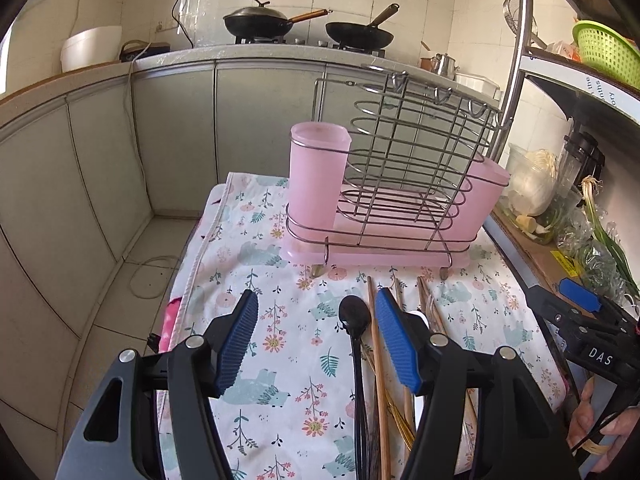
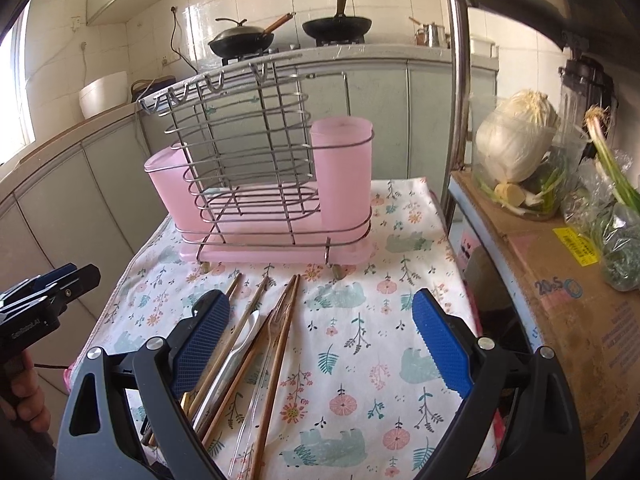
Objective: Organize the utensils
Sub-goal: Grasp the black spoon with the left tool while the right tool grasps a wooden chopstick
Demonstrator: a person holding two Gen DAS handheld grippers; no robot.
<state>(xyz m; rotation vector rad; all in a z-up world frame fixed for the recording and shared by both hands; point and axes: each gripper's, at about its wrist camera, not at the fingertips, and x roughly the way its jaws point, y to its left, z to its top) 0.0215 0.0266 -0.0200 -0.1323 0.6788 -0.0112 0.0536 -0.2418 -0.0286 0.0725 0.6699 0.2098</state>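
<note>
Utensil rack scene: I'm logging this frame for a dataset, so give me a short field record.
setting: kitchen, floral tablecloth
rack: wire utensil rack with pink cups, nothing visible inside
utensils: chopsticks, white spoon, black spoon, flat on cloth before rack
left hand-held gripper: open, holding nothing
right hand-held gripper: open, holding nothing

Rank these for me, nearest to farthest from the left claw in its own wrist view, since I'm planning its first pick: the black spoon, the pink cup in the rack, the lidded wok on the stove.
1. Black spoon: on the cloth, between the left claw's fingers, toward the right one.
2. Pink cup: upright at the wire rack's left end, farther up the table.
3. Lidded wok: on the stove across the kitchen.
</note>
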